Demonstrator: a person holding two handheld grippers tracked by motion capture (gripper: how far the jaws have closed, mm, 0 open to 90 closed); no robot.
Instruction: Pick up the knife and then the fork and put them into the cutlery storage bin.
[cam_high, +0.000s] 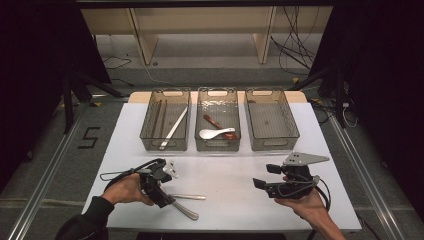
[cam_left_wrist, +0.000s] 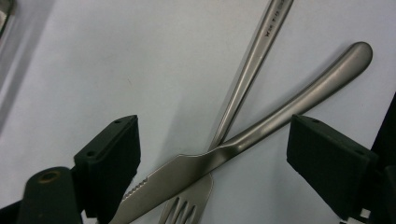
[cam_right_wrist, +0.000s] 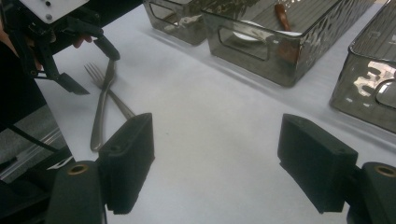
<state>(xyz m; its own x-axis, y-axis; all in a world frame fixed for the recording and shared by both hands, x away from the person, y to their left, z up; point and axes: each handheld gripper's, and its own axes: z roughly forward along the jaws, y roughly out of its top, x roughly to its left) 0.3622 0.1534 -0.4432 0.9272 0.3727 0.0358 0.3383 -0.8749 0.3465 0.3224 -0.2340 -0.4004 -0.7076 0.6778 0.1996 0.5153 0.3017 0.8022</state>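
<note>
On the near left of the white table, a plain steel table knife and a steel fork lie crossed, the knife on top. In the left gripper view the knife's long axis runs from its serrated blade at lower left to its rounded handle end at upper right; the fork's tines point down towards the camera, its handle rising steeply. The left gripper hangs over the crossing, its jaws spread wide to either side of both pieces and pressing on neither. Over to the right, the right gripper hovers above bare tabletop with jaws wide apart, holding nothing.
</note>
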